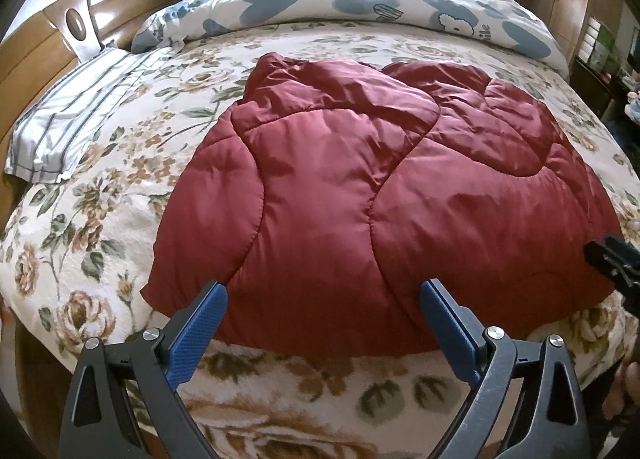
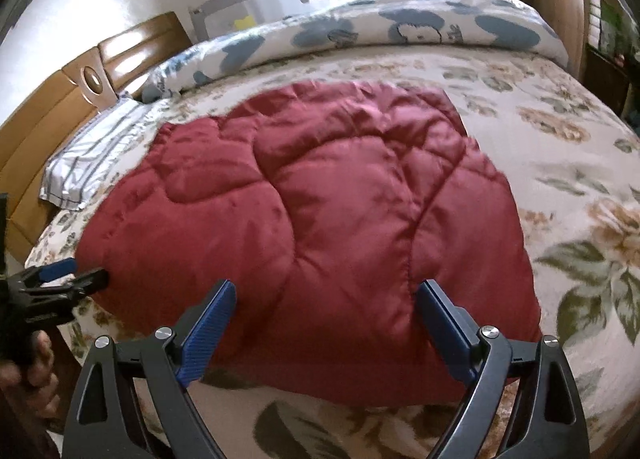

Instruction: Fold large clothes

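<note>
The red quilted jacket (image 1: 360, 179) lies folded into a puffy bundle on the floral bedspread (image 1: 100, 219) — both the left gripper (image 1: 322, 291) and right gripper (image 2: 326, 291) hover with jaws released, holding nothing — little seems left beyond tidying.

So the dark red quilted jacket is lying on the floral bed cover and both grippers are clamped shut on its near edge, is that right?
Not quite. The dark red quilted jacket does lie on the floral bed cover, but neither gripper is clamped on it. The left gripper and right gripper both have their jaws wide open above its near edge, as each wrist view shows.
</note>
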`<state>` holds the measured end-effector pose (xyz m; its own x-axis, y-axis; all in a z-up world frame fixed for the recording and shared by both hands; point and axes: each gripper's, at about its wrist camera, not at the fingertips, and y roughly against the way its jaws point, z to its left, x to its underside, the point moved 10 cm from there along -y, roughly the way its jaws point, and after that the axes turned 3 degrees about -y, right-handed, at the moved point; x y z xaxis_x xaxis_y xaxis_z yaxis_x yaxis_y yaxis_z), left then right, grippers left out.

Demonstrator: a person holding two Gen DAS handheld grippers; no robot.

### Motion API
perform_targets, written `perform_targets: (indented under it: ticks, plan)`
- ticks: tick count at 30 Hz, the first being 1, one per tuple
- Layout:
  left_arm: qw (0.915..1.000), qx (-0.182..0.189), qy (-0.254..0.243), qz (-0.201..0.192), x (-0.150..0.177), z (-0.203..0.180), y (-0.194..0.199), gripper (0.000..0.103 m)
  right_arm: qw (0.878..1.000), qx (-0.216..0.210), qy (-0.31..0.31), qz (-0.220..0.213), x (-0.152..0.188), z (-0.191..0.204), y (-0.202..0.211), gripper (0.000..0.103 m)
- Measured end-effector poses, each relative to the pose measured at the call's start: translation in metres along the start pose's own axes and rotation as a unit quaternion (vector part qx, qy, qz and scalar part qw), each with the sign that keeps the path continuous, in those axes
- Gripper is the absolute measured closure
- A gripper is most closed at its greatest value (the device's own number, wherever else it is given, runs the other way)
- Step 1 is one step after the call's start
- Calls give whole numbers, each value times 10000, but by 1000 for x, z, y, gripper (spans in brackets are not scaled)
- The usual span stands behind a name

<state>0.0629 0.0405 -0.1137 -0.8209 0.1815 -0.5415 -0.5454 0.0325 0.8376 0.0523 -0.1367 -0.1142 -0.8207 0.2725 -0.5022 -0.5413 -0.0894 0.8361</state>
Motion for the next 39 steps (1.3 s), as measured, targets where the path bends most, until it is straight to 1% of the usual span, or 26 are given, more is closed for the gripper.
perform_targets:
  ticks: [6,11,15,19,21,26,34,39]
  plan:
    - [10000,2,12,-5,-3,1,-5,5,10000,57,1,-8,2,-2,-6,11]
    - [9999,50,68,63,-1,2,-20,1,10000,71,-2,12,5,-4,-9,11]
    - [9999,58,66,80,-1,2,-26,0,9999,83,-56,35,6,-4,-8,11]
    - [9998,107,118,109,-1,2,-31,0,9997,42,-34,-228,-4,5,11,12]
    - [9998,100,119,113,-1,2,-33,0,9996,77,42,-278,-9,8,13,12]
    - [9998,101,104,130,0,0,-36,0,9998,174,-2,51,-1,-1,-15,11]
    - [9999,35,79,150,0,-2,-41,0,9998,190,24,3,2,-4,-23,10]
    - [9997,129,165,84,-1,1,-33,0,9998,173,-11,9,1,-5,-18,10]
